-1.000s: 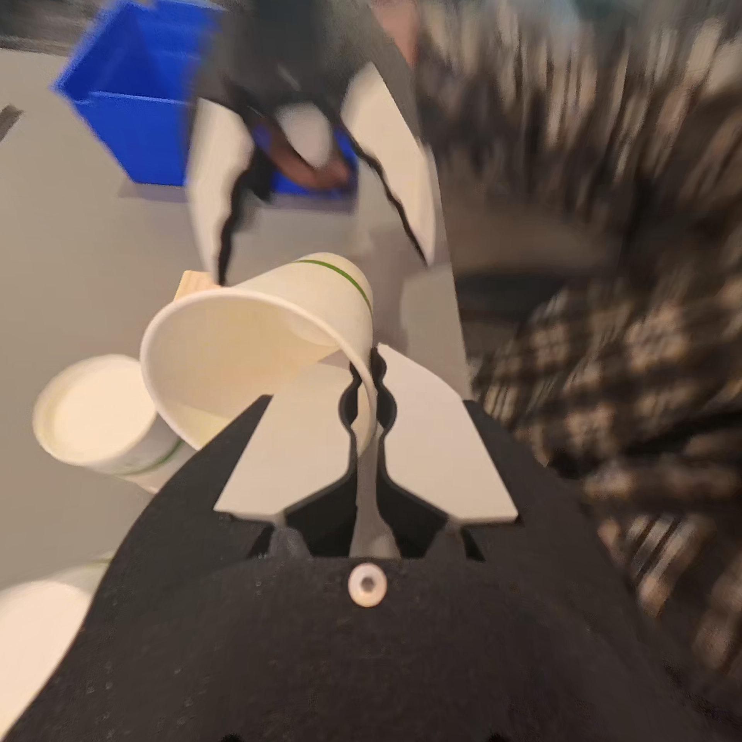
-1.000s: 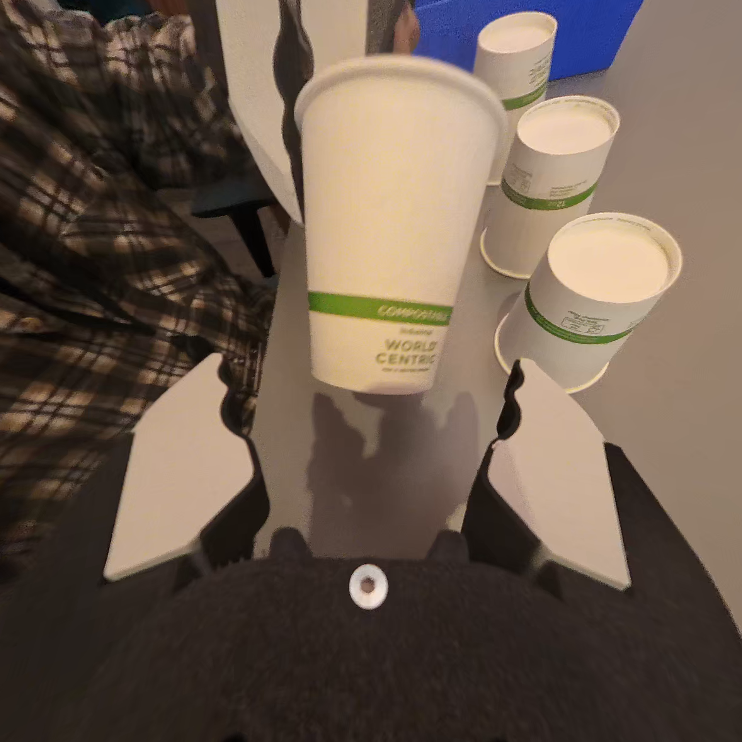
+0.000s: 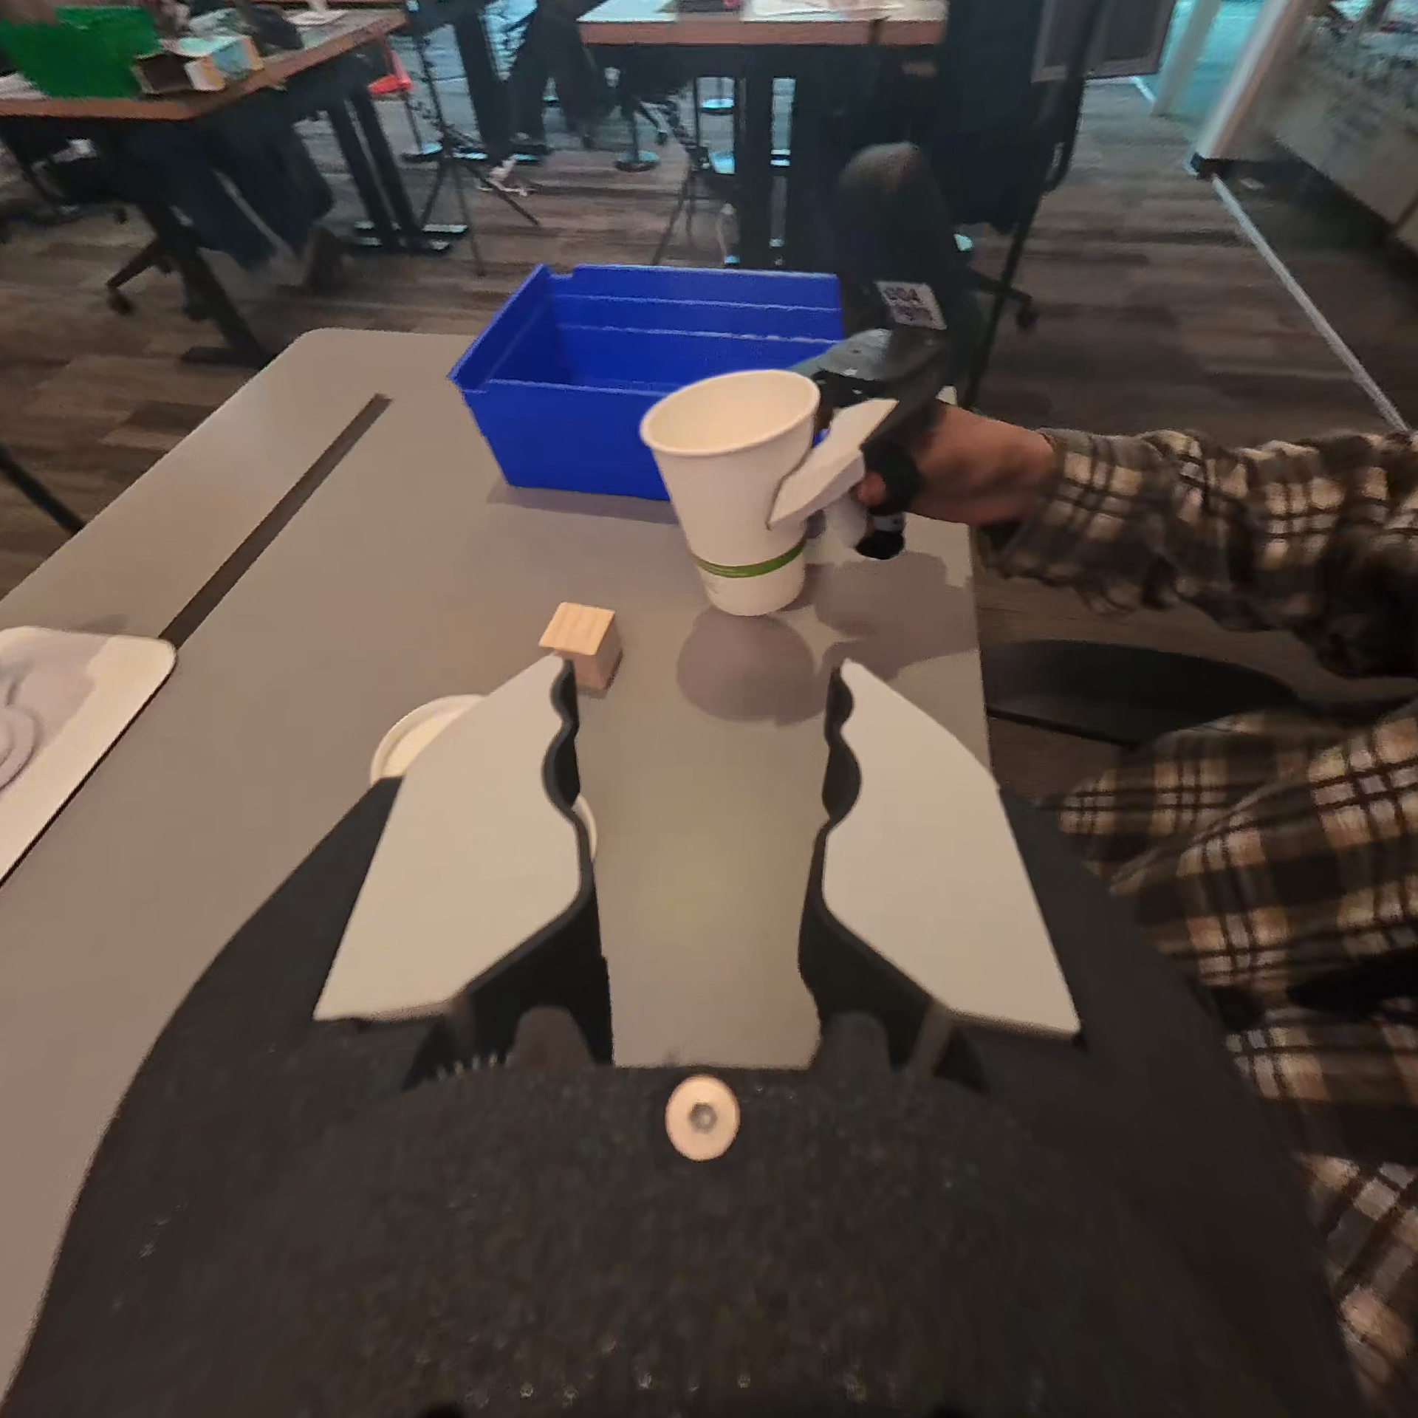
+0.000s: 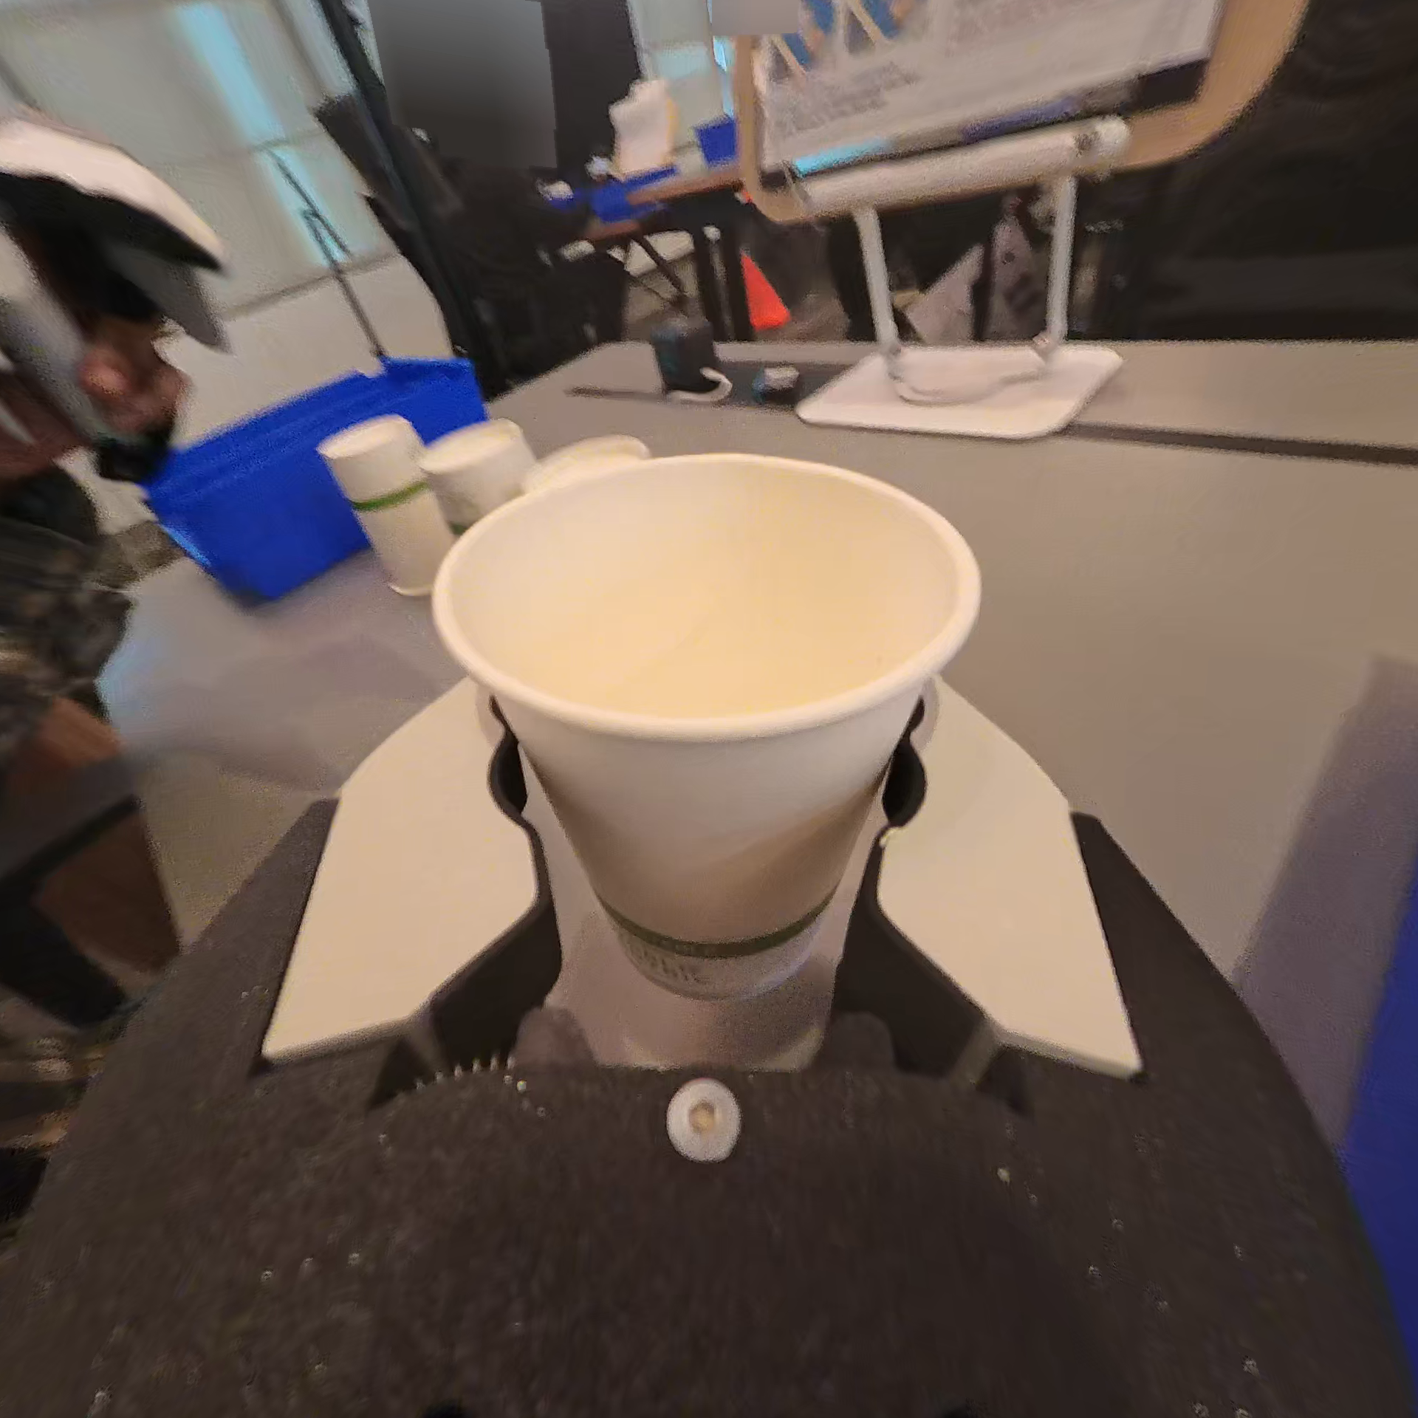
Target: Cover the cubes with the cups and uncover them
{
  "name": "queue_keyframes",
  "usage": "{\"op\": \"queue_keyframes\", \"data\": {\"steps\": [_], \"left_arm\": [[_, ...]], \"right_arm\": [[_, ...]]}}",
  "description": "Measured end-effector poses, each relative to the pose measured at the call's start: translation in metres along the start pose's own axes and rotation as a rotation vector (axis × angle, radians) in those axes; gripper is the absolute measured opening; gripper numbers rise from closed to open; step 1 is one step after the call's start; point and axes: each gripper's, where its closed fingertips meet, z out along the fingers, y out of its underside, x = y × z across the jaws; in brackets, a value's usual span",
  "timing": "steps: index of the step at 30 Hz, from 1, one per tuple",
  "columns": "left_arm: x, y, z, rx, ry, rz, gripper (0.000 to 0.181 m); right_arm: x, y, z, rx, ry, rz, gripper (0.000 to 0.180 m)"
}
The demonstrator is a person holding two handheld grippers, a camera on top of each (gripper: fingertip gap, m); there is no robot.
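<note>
A small wooden cube (image 3: 581, 644) lies uncovered on the grey table (image 3: 384, 583). My left gripper (image 3: 702, 690) is open and empty, with its left fingertip just short of the cube. My right gripper (image 4: 706, 710) is shut on a white paper cup with a green band (image 4: 706, 614), mouth up. In the left wrist view that cup (image 3: 721, 460) is upright to the right of the cube, base at or just above the table, gripped by the right gripper (image 3: 767, 514). Three more cups stand upside down (image 4: 384, 506) (image 4: 476, 476) (image 4: 583, 460); whatever they cover is hidden.
A blue bin (image 3: 652, 368) stands at the far edge of the table. An upside-down cup (image 3: 418, 737) is partly hidden behind my left finger. A white flat base (image 3: 69, 706) lies at the left, and a stand with a board (image 4: 959, 384) rises from it. The table edge (image 3: 974, 652) runs close on the right.
My left gripper has let go of the cup's rim, opened and drawn back. My right gripper has closed on the cup and holds it upright. The cube now shows.
</note>
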Motion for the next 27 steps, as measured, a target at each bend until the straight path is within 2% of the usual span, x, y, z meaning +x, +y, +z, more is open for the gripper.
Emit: {"op": "queue_keyframes", "data": {"steps": [7, 13, 15, 18, 23, 27], "left_arm": [[-0.033, 0.031, -0.005, -0.133, -0.117, -0.025, 0.065], [-0.049, 0.047, 0.001, -0.239, -0.162, 0.013, 0.073], [-0.054, 0.050, 0.004, -0.272, -0.168, 0.008, 0.079], [-0.063, 0.058, 0.013, -0.363, -0.169, 0.006, 0.091], [-0.087, 0.081, 0.032, -0.640, -0.194, 0.072, 0.110], [-0.103, 0.096, 0.051, -0.844, -0.155, 0.087, 0.116]], "right_arm": [[0.020, 0.048, 0.011, -0.143, 0.074, -0.045, 0.093], [0.018, 0.063, 0.007, -0.252, 0.063, -0.122, 0.094], [0.016, 0.065, 0.002, -0.285, 0.057, -0.133, 0.105], [0.012, 0.071, -0.010, -0.371, 0.059, -0.132, 0.143], [-0.024, 0.071, -0.045, -0.440, -0.028, -0.153, 0.146], [-0.062, 0.064, -0.067, -0.378, -0.107, -0.138, 0.146]]}}
